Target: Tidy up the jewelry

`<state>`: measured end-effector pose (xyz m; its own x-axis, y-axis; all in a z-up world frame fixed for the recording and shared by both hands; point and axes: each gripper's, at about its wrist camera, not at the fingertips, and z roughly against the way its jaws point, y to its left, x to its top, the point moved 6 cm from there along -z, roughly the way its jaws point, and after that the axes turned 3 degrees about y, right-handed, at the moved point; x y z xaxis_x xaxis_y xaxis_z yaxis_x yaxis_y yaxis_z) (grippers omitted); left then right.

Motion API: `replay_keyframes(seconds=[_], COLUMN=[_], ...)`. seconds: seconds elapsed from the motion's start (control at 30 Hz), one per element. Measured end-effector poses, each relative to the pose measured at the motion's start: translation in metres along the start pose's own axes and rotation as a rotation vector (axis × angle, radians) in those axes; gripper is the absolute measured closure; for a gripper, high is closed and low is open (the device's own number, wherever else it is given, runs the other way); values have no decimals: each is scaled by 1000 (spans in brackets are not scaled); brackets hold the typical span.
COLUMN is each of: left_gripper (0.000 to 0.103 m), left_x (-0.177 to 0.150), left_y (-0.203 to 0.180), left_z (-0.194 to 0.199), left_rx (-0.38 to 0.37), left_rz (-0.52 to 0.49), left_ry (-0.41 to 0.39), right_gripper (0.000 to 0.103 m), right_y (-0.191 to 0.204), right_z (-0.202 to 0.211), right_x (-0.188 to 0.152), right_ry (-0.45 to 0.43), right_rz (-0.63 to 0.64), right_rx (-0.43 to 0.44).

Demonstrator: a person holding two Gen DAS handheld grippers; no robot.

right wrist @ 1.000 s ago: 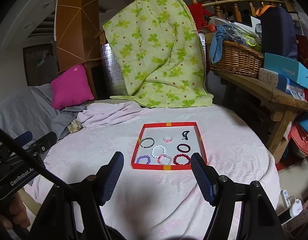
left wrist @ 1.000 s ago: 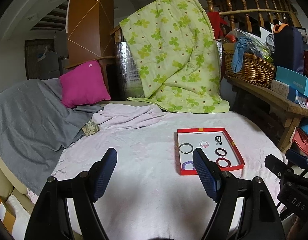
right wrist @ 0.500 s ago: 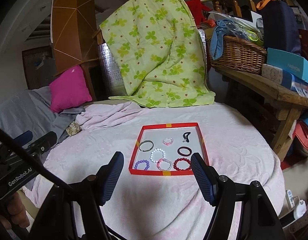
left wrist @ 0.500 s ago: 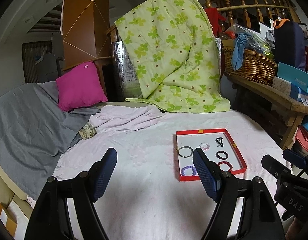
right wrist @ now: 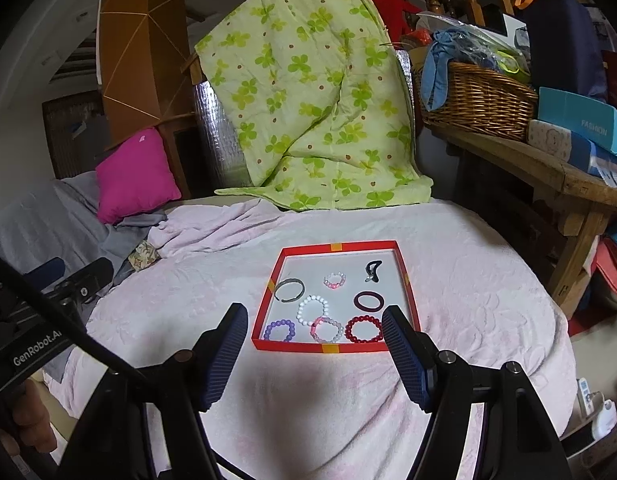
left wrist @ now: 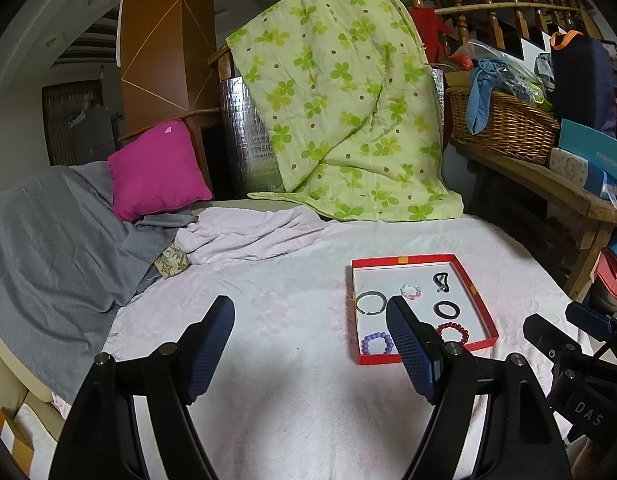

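A red-rimmed tray (right wrist: 336,246) with a white floor lies on the pale pink cloth. In it are a grey bangle (right wrist: 289,289), a small pink bead ring (right wrist: 335,280), a black hair clip (right wrist: 373,270), a dark ring (right wrist: 368,301), and white (right wrist: 313,310), pink (right wrist: 327,329), red (right wrist: 363,329) and purple (right wrist: 279,330) bead bracelets. My right gripper (right wrist: 314,312) hovers open just before the tray's near edge, holding nothing. My left gripper (left wrist: 308,308) is open and empty to the left of the tray (left wrist: 404,259); its right finger hides part of the tray.
A green flowered quilt (left wrist: 348,112) hangs behind the bed. A magenta pillow (left wrist: 156,168) and a grey blanket (left wrist: 48,240) lie at the left. A wooden bench (right wrist: 548,172) at the right carries a wicker basket (right wrist: 476,104) and boxes. A small patterned cube (left wrist: 172,260) sits by the blanket.
Both grippers have drifted a little closer to the tray, which now looks slightly larger. Their jaws stand as wide as before, and nothing in the tray has moved.
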<state>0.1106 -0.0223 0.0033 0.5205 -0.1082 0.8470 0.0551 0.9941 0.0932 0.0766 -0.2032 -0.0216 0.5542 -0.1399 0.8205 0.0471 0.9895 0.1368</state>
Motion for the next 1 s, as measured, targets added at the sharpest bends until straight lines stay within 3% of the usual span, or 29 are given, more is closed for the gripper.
replay_keyframes(seconds=[1.0], left_gripper=[24], left_x=[-6], left_y=[37], left_z=[-15], left_rx=[-59], left_rz=[79], left_ry=[-7], right_gripper=[30], right_y=[39], right_z=[-13], right_x=[1], right_ry=[35], right_rz=[78], right_rx=[-50])
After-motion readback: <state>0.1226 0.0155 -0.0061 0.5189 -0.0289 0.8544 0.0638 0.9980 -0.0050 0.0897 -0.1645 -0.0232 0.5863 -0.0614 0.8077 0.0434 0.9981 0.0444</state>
